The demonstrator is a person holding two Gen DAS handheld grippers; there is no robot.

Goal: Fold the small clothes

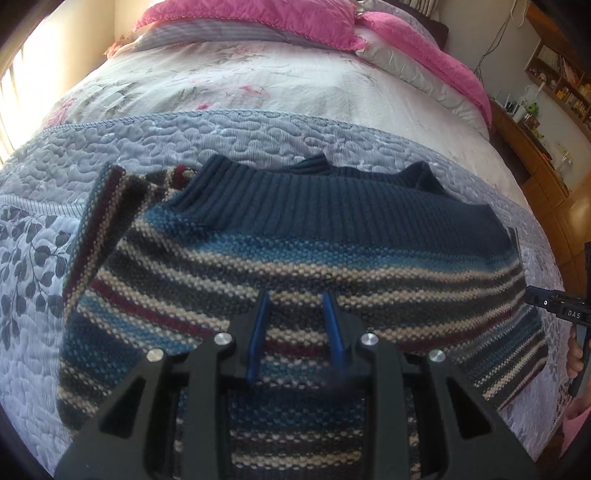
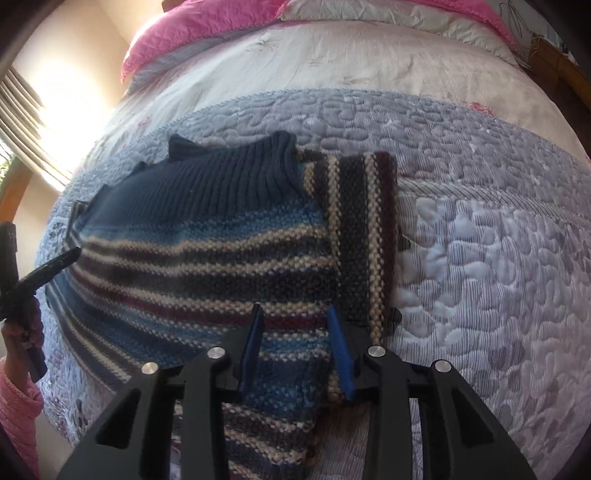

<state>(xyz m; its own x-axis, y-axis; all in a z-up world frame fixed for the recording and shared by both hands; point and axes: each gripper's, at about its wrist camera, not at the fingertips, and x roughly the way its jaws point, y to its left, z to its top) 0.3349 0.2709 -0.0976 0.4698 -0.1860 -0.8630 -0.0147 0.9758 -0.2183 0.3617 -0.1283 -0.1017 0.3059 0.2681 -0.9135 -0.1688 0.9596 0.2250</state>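
Right now a small striped sweater [image 1: 295, 258] lies flat on a bed, on top of a light purple quilt [image 1: 110, 147] with bumpy stitching. The sweater has blue, cream, grey and dark red stripes, and a dark blue ribbed band [image 1: 332, 206] runs along its far edge. One striped sleeve [image 2: 365, 236] is folded over so that it lies along the side of the sweater's body. The left tool [image 1: 297, 299] hangs over the middle of the sweater with its two blue fingers [image 1: 258, 332] spread apart, and nothing is between them. The right tool [image 2: 295, 314] is over the near part of the sweater, close to the folded sleeve, and its blue fingers [image 2: 341, 354] are also apart and hold nothing. It is hard to tell if the tips touch the wool. Each view catches the other tool's black handle at the picture's edge, held by a hand [image 2: 22, 332] with a pink knitted sleeve [image 2: 18, 406]. Farther up the bed sit a flowery white cover [image 1: 258, 81] and a pink blanket [image 1: 258, 18]. A wooden shelf [image 1: 554, 74] stands by the wall.
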